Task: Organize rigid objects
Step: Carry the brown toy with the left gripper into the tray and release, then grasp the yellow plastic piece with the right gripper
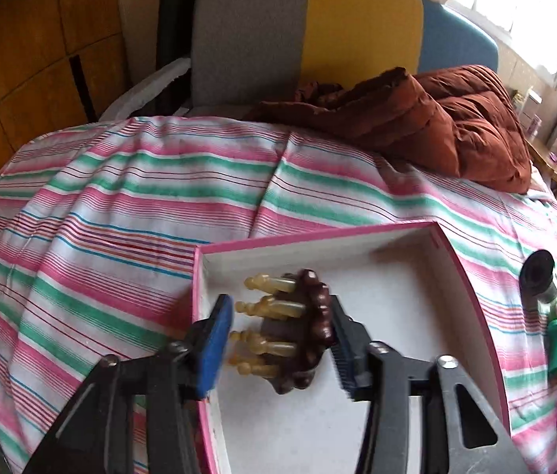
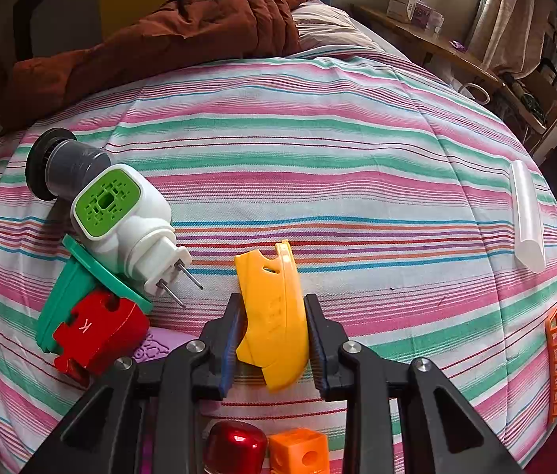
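A red cap (image 2: 235,448) and an orange cube (image 2: 299,451), both cut off by the frame edge, lie nearest the right gripper (image 2: 272,326), whose fingers clamp a yellow piece (image 2: 272,316) just above the striped sheet (image 2: 357,197); its embossed marks are unreadable. To its left a red puzzle block (image 2: 96,331) shows a white letter K, beside a white plug (image 2: 128,225). The left gripper (image 1: 278,339) is spread wide around a brown comb (image 1: 302,328) with amber teeth, inside the pink-edged box (image 1: 396,245); contact is unclear.
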